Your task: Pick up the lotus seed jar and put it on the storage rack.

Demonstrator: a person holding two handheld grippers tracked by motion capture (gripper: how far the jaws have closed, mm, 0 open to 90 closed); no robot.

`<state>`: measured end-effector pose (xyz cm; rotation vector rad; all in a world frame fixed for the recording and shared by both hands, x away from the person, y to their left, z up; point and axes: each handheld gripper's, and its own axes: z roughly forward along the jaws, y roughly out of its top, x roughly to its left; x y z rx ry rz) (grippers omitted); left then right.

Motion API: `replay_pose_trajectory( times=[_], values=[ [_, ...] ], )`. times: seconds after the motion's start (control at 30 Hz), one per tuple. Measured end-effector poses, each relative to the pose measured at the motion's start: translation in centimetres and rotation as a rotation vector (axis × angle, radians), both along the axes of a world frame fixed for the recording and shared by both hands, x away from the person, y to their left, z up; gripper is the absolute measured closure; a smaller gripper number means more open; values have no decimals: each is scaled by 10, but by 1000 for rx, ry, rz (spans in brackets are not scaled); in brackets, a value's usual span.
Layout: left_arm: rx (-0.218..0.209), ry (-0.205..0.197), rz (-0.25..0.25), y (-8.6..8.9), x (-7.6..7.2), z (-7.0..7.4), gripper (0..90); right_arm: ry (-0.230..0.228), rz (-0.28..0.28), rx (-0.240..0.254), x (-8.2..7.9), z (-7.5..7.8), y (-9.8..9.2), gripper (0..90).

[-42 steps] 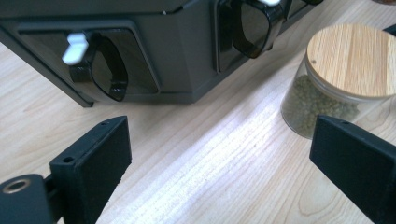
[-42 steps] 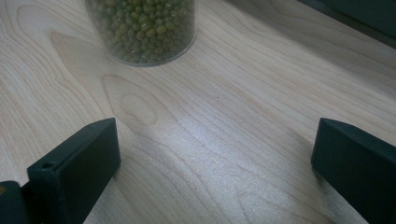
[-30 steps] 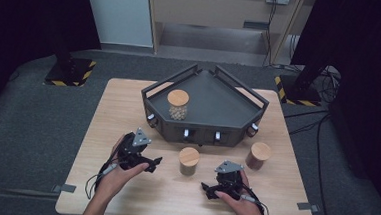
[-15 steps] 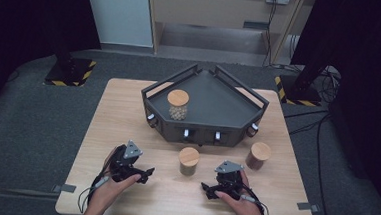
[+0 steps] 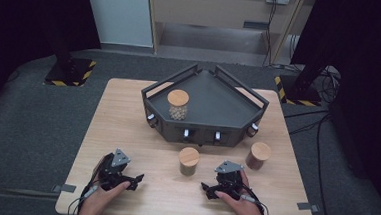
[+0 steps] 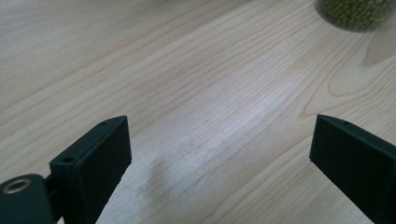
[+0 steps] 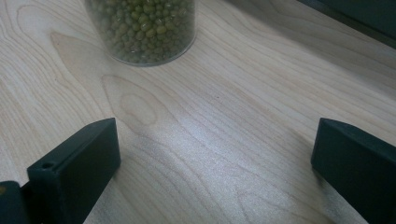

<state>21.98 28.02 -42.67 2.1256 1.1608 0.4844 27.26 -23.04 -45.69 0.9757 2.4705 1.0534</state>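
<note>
Left gripper view: left gripper (image 6: 219, 123) with jaws spread wide, bare table (image 6: 196, 70) between them, nothing held. High view, same gripper (image 5: 136, 180): now low at the near-left of the table, well back from the spot closer to the tray front occupied a second ago; drawn toward the person steadily across that second. Right gripper (image 5: 206, 190): jaws likewise wide apart, empty, parked at the near-right, unmoved over the same second. Reads as a pull-back to a rest pose, or a reset before the next pick; cannot say which. Either way, no contact with any jar at present.

Nearest item: bean jar (image 5: 188, 160), upright on the table just in front of the tray (image 5: 229, 97), between the two grippers and a little ahead of them. Clear round wall, packed with small green beans, flat pale wooden lid. Right gripper view: its lower wall (image 7: 142, 28) ahead and left of the jaws, near, not touching. Left gripper view: its base at the top right corner (image 6: 357, 14).

Further out: second jar (image 5: 257, 155), darker fill, by the tray's right corner; third jar (image 5: 177, 104) standing inside the tray at its left.
</note>
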Motion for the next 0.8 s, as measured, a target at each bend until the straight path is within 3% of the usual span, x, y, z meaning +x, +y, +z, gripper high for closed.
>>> replay_pose_trajectory(
  times=[0.3, 0.47, 0.6, 0.8],
  values=[
    [-10, 2, 61, 10, 0, -14, 43, 0, 0, 0, 0, 0, 0, 15],
    [12, 11, 76, 12, 1, -21, 43, 0, -1, 0, 0, 0, 0, 15],
    [-3, -2, 101, 17, 0, -25, 31, 0, -1, 0, 0, 0, 0, 15],
    [-20, -11, 98, 25, 0, -29, 18, 0, -2, 0, 0, 0, 0, 15]
  ],
)
